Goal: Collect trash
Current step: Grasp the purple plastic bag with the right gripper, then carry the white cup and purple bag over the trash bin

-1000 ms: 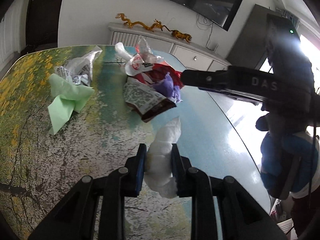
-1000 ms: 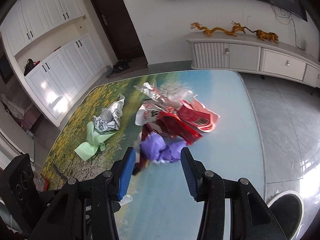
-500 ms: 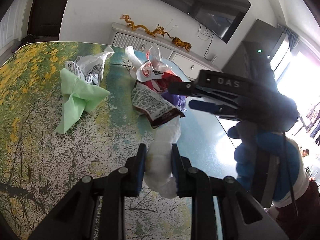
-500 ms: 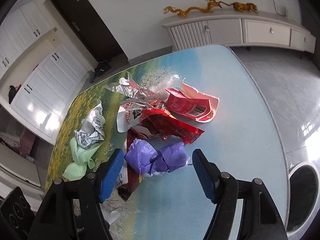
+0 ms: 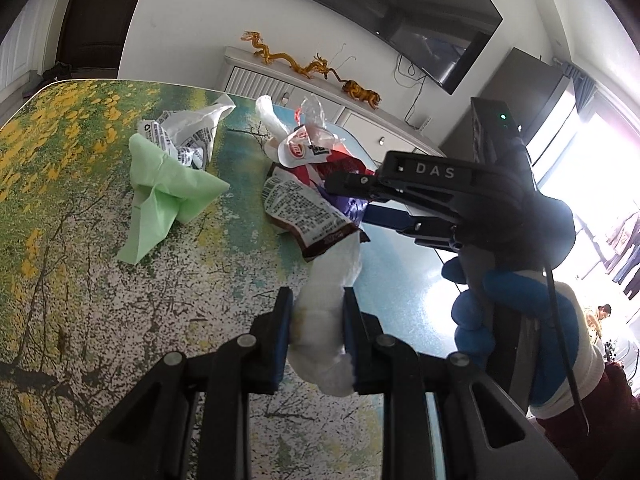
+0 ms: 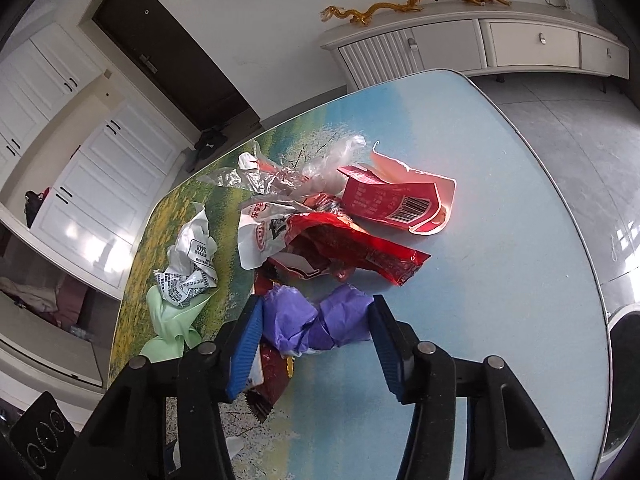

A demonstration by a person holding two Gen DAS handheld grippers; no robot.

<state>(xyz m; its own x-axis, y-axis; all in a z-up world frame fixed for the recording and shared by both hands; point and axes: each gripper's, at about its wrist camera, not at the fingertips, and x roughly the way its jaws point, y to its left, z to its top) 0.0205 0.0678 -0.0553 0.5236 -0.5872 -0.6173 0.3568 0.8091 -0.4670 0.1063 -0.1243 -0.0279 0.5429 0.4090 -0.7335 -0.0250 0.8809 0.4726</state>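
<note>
My left gripper (image 5: 316,312) is shut on a crumpled white tissue (image 5: 326,312) and holds it over the table. My right gripper (image 6: 316,328) is open, its jaws on either side of a crumpled purple paper (image 6: 316,320) that lies on the table. In the left wrist view the right gripper (image 5: 360,200) reaches in from the right over the purple paper (image 5: 354,206). A pile of red wrappers (image 6: 352,248), a brown wrapper (image 5: 308,216), clear plastic (image 6: 288,172), a green paper (image 5: 168,196) and a white printed bag (image 5: 184,136) lie on the table.
The table (image 6: 500,320) has a landscape print and a rounded right edge. A white sideboard (image 6: 480,40) with gold dragon figures stands behind it. A round dark bin (image 6: 624,380) sits on the floor at the right. White cupboards stand at the left.
My right gripper has moved forward and down, so its open jaws now straddle the purple paper. My left gripper keeps the white tissue and has shifted slightly.
</note>
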